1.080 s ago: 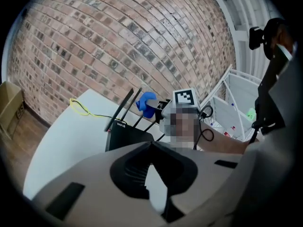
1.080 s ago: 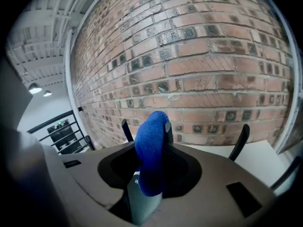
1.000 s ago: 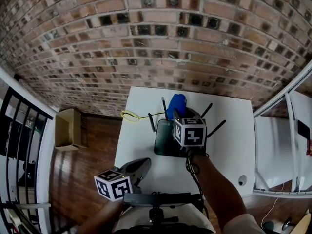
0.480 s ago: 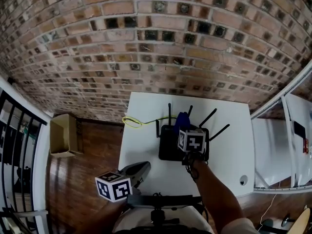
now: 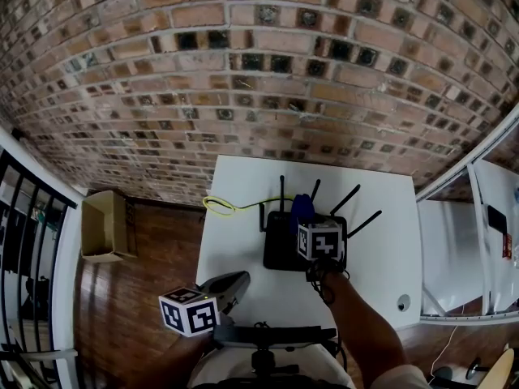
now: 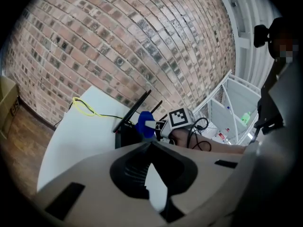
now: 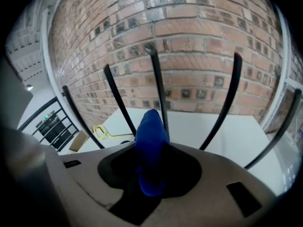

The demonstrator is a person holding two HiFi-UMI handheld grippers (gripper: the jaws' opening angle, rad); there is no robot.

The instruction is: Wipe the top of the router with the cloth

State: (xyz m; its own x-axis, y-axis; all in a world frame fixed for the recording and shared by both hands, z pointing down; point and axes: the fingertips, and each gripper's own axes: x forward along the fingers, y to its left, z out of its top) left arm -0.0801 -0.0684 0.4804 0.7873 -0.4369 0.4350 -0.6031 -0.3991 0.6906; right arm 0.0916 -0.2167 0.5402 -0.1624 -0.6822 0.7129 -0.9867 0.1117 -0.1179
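Note:
A black router (image 5: 280, 245) with several upright antennas (image 7: 158, 79) sits mid-table on the white table (image 5: 235, 241). My right gripper (image 5: 306, 222) hangs over the router's rear part, shut on a blue cloth (image 5: 302, 207). In the right gripper view the folded cloth (image 7: 151, 141) sticks out between the jaws of my right gripper (image 7: 151, 150), and the router body is hidden under them. Whether the cloth touches the router I cannot tell. My left gripper (image 5: 239, 279) waits near the table's front left, shut and holding nothing; the left gripper view shows that left gripper (image 6: 151, 144) pointing towards the router (image 6: 124, 134) and the cloth (image 6: 144, 124).
A yellow cable (image 5: 219, 207) loops behind the router on the left. A cardboard box (image 5: 105, 225) stands on the wooden floor beside a black railing (image 5: 24, 241). White framing (image 5: 462, 241) borders the table's right side. A brick wall (image 5: 259, 79) rises behind.
My right gripper has come down with the blue cloth, closer onto the router between its antennas. The left gripper has stayed near the front left of the table.

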